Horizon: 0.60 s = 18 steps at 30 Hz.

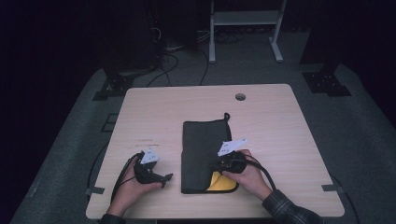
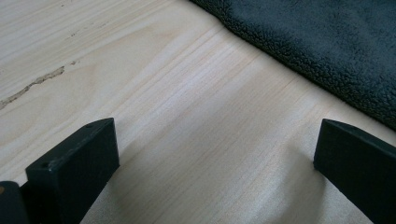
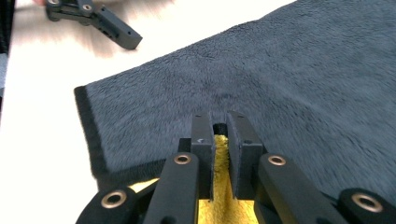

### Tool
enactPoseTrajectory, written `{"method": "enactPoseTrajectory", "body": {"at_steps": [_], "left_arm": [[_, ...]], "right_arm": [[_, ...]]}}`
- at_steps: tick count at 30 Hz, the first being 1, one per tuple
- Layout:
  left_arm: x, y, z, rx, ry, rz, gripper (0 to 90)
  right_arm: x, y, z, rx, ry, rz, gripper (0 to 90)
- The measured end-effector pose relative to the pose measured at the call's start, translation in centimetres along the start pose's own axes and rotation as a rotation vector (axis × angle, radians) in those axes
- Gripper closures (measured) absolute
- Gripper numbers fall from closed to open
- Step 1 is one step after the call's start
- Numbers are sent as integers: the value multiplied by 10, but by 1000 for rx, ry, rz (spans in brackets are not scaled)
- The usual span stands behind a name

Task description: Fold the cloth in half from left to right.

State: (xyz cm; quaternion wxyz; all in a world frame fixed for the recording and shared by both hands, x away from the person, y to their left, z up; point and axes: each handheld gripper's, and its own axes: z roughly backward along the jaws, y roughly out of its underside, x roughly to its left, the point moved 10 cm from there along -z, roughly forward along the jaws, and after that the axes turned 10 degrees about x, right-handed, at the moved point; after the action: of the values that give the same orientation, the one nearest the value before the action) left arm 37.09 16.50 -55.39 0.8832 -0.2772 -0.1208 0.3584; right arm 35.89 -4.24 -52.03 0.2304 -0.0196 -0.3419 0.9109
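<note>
A dark grey fleece towel (image 1: 201, 144) lies folded on the wooden table (image 1: 154, 112), its hanging loop (image 1: 226, 115) at the far end. At its near right corner the yellow underside (image 1: 221, 183) is turned up. My right gripper (image 1: 215, 167) is shut on that turned-up edge; in the right gripper view the yellow cloth (image 3: 221, 151) sits pinched between the jaws of the right gripper (image 3: 220, 123), over the grey towel (image 3: 289, 79). My left gripper (image 1: 164, 178) rests open on bare wood left of the towel (image 2: 327, 42), with nothing between the jaws of the left gripper (image 2: 215, 154).
A round cable hole (image 1: 240, 96) sits near the table's far edge. Grey tape tabs mark the front corners (image 1: 95, 190). Beyond the table are a white frame (image 1: 245, 18), dark stands and cables on the carpet. The left gripper (image 3: 112, 29) shows far off in the right gripper view.
</note>
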Motion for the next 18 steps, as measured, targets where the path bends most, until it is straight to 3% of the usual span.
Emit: {"method": "enactPoseTrajectory", "body": {"at_steps": [10,18], "left_arm": [[0,0,0,0,-1,-3,0],[0,0,0,-3,0,0,0]], "right_arm": [[6,24,29,-9,-7,-14,813],[5,54,38,38,17,-22,790]]}}
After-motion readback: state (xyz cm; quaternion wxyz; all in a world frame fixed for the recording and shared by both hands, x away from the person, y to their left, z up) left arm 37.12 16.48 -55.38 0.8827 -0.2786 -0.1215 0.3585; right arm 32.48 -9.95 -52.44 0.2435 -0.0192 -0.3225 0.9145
